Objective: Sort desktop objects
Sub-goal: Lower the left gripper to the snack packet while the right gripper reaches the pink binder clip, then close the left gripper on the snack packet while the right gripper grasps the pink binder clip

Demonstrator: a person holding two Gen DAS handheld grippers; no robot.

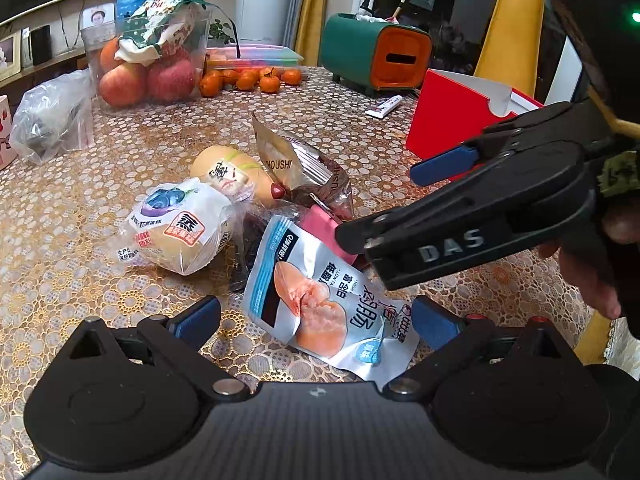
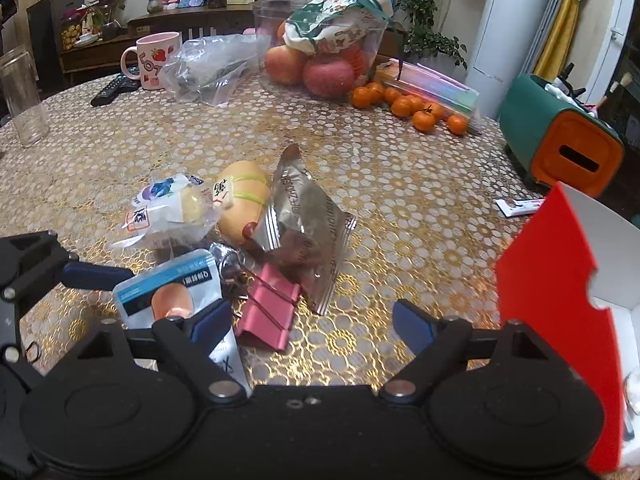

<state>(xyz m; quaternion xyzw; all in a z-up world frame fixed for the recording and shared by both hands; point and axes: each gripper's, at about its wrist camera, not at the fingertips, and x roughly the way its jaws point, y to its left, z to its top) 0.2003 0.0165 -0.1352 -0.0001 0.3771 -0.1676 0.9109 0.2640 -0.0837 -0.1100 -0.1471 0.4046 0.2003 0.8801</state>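
- Sorting a snack pile on the counter [image 2: 400,184]; red box [image 2: 556,280] stands at right, likely the bin.
- Chicken-breast pouch [image 1: 320,300] lies flat between the left gripper [image 1: 316,320] fingers, which stand wide apart, holding nothing. Judged light, slick, floppy; best pinched at a sealed edge.
- Pink binder clip [image 2: 268,316] lies just ahead of the right gripper [image 2: 312,324], toward its left finger; fingers well open, empty. Judged stiff, small; grip across the body.
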